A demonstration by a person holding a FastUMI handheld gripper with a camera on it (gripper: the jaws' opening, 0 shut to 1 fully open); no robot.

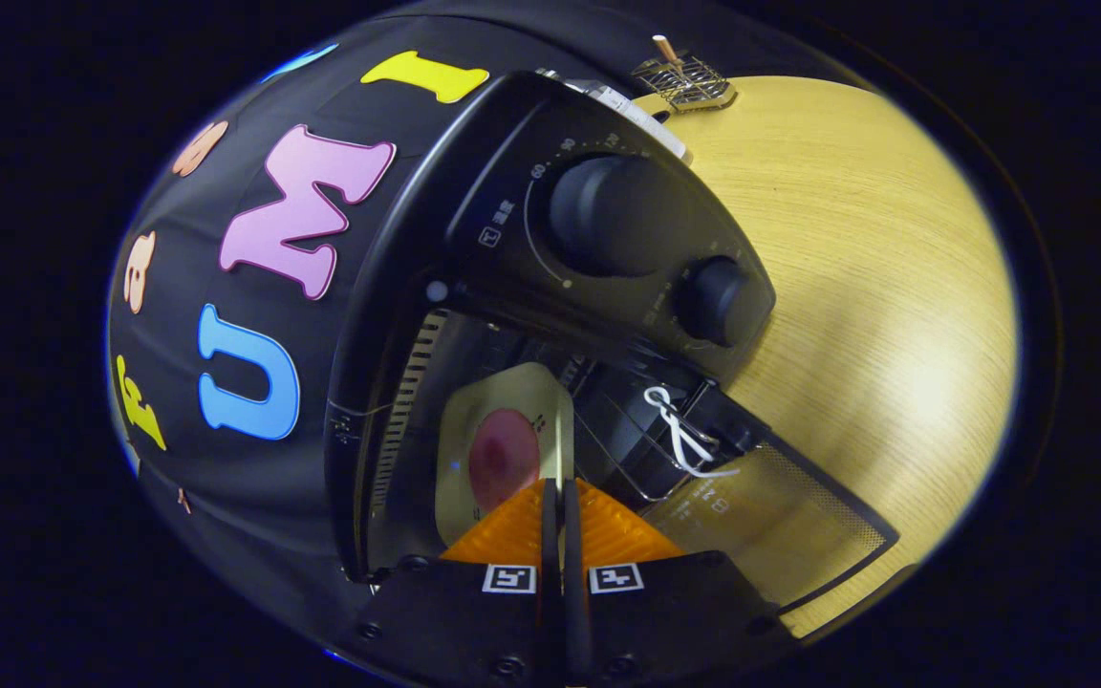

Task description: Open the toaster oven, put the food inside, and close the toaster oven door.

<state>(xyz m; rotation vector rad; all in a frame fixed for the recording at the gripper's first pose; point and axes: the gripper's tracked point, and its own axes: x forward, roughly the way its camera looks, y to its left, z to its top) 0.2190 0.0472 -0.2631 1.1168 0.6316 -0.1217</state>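
Observation:
The black toaster oven stands with its glass door swung open onto the table. A cream plate carrying a round reddish piece of food sits inside the oven cavity, just ahead of my fingers. My gripper is shut on the plate's near edge, which runs straight into the thin gap between the fingertips. A wire rack lies in the cavity beside the plate. A white cord is tied near the door hinge.
Two dark knobs stick out of the oven's control panel beside the cavity. The oven rests on a light wooden table. A small wire grid with a stick lies at the table's far end.

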